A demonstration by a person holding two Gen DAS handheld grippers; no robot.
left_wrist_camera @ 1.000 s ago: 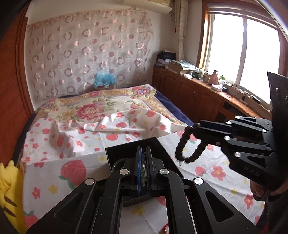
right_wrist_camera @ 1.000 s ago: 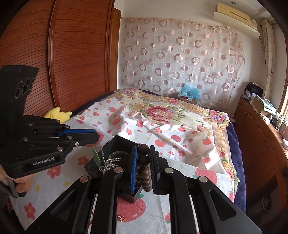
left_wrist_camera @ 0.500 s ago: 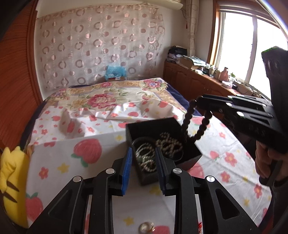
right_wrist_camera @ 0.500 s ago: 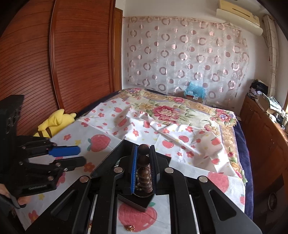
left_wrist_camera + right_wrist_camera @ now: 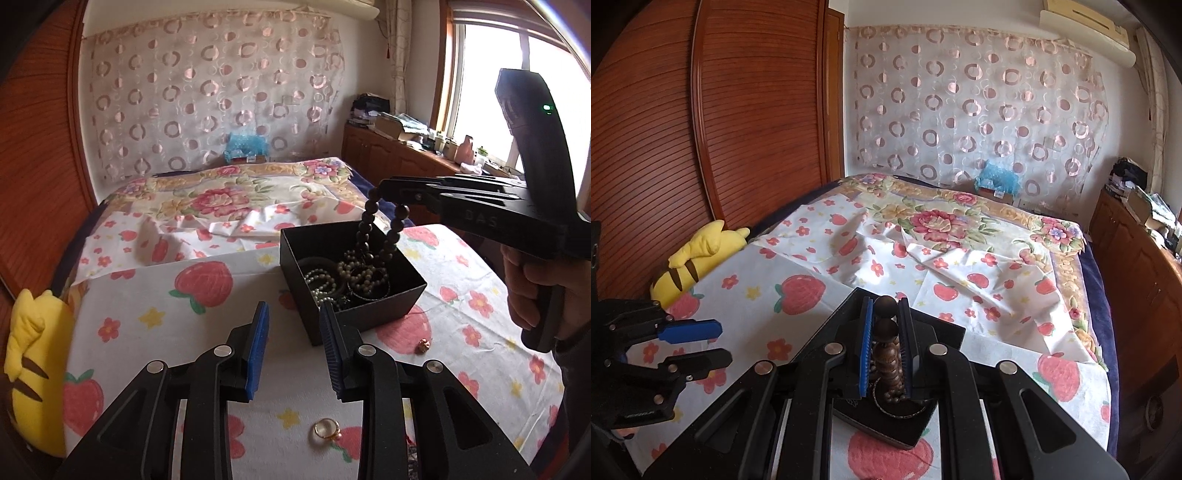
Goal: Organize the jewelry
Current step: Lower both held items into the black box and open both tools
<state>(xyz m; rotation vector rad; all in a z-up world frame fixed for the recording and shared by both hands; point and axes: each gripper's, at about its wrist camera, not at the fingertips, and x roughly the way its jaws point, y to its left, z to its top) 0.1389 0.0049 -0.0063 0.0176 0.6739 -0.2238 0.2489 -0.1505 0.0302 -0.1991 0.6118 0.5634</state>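
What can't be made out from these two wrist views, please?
- Black box contents: in the right wrist view, the right hand-held gripper and the brown bead bracelet it grips cover most of the interior.
- Small gold piece by the box: too small to identify.
- Gold ring: the left wrist view shows it; the right wrist view doesn't.

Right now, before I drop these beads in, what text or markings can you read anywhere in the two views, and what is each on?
"DAS": embossed on the side of the right gripper, left wrist view.
Small white lettering on the left gripper body, right wrist view: too blurred to read.
Items on the far cabinet: too small to read.
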